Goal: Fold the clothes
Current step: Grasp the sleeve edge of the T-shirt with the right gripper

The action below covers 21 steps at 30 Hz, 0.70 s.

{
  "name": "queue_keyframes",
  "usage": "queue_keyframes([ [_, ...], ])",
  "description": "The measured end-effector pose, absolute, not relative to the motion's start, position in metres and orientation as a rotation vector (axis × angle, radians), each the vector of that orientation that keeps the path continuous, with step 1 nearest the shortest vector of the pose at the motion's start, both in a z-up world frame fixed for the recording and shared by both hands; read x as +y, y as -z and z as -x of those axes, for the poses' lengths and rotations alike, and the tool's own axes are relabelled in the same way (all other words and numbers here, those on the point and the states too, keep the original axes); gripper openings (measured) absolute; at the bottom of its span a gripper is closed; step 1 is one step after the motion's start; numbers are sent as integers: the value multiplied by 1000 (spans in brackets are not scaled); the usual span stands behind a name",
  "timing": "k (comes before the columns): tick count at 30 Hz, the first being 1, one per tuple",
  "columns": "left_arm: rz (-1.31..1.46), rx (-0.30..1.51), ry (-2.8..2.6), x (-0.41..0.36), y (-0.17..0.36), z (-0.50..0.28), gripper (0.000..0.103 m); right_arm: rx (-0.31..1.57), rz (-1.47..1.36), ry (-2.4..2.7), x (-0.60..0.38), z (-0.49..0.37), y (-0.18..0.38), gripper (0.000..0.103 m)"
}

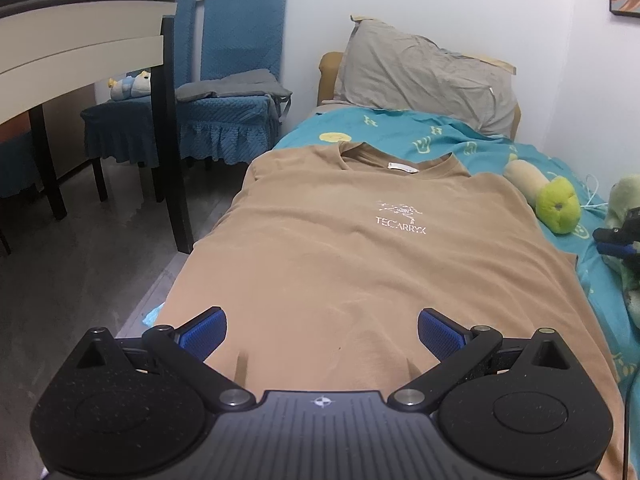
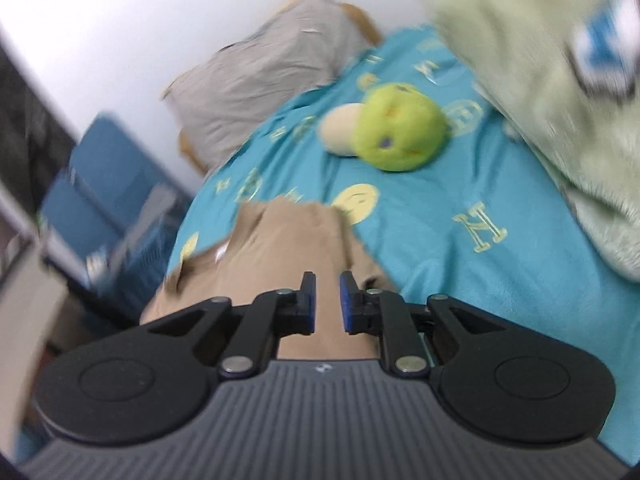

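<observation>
Nearest the lens: left gripper [image 1: 322,334], fingers spread wide apart, nothing between them, hovering low over the hem end of the T-shirt [image 1: 360,248]. Shirt lies front up and flat on the bed [image 1: 456,136], collar toward the pillow [image 1: 424,76], its left edge draping over the side of the mattress.

Left of the bed: table [image 1: 80,40] and two blue chairs [image 1: 236,80], well apart from the work.

Centre: shirt fabric mostly smooth, two small puckers near the hem just ahead of the left gripper.

Right: right gripper [image 2: 327,300], fingers drawn close with a narrow gap; tan cloth shows in that gap, but the view is blurred and I cannot tell whether the cloth is pinched. Green plush toy [image 2: 396,132] lies just beside the shirt's right shoulder; a larger pale plush [image 2: 560,100] sits at the far right.

Judgement: folding not yet begun; this looks like the grasp stage. Next move likely calls for the left gripper to drop onto the hem corner and close, the right securing its own edge, before lifting both together.
</observation>
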<state>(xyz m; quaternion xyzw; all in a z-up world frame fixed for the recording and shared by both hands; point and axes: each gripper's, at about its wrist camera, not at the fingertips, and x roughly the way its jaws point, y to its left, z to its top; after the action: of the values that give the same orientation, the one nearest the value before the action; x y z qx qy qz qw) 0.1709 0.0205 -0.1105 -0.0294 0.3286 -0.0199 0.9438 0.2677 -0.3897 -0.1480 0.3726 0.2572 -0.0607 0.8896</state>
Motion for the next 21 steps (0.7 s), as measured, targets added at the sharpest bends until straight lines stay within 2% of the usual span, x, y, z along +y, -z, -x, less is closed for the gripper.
queue_keyframes([
  [1,64,675,41,21,111,-172,103,527,-828,124,-400,-273,156,17],
  [3,71,683,48,21,113,-173,103,508,-894,104,-412,-282,166,27],
  [5,70,687,54,20,116,-176,103,489,-947,81,-422,-293,176,53],
  [9,69,695,71,16,123,-187,103,505,-997,37,-433,-315,198,56],
  [12,66,711,80,13,129,-196,103,580,-992,33,-429,-327,218,53],
  [13,65,716,82,13,131,-198,103,594,-978,28,-425,-328,222,44],
  [14,66,718,85,13,132,-200,103,606,-957,27,-421,-330,224,28],
  [16,71,717,94,12,132,-200,103,623,-875,37,-411,-333,218,12],
  [21,95,693,101,14,127,-196,103,555,-548,47,-361,-332,182,9],
])
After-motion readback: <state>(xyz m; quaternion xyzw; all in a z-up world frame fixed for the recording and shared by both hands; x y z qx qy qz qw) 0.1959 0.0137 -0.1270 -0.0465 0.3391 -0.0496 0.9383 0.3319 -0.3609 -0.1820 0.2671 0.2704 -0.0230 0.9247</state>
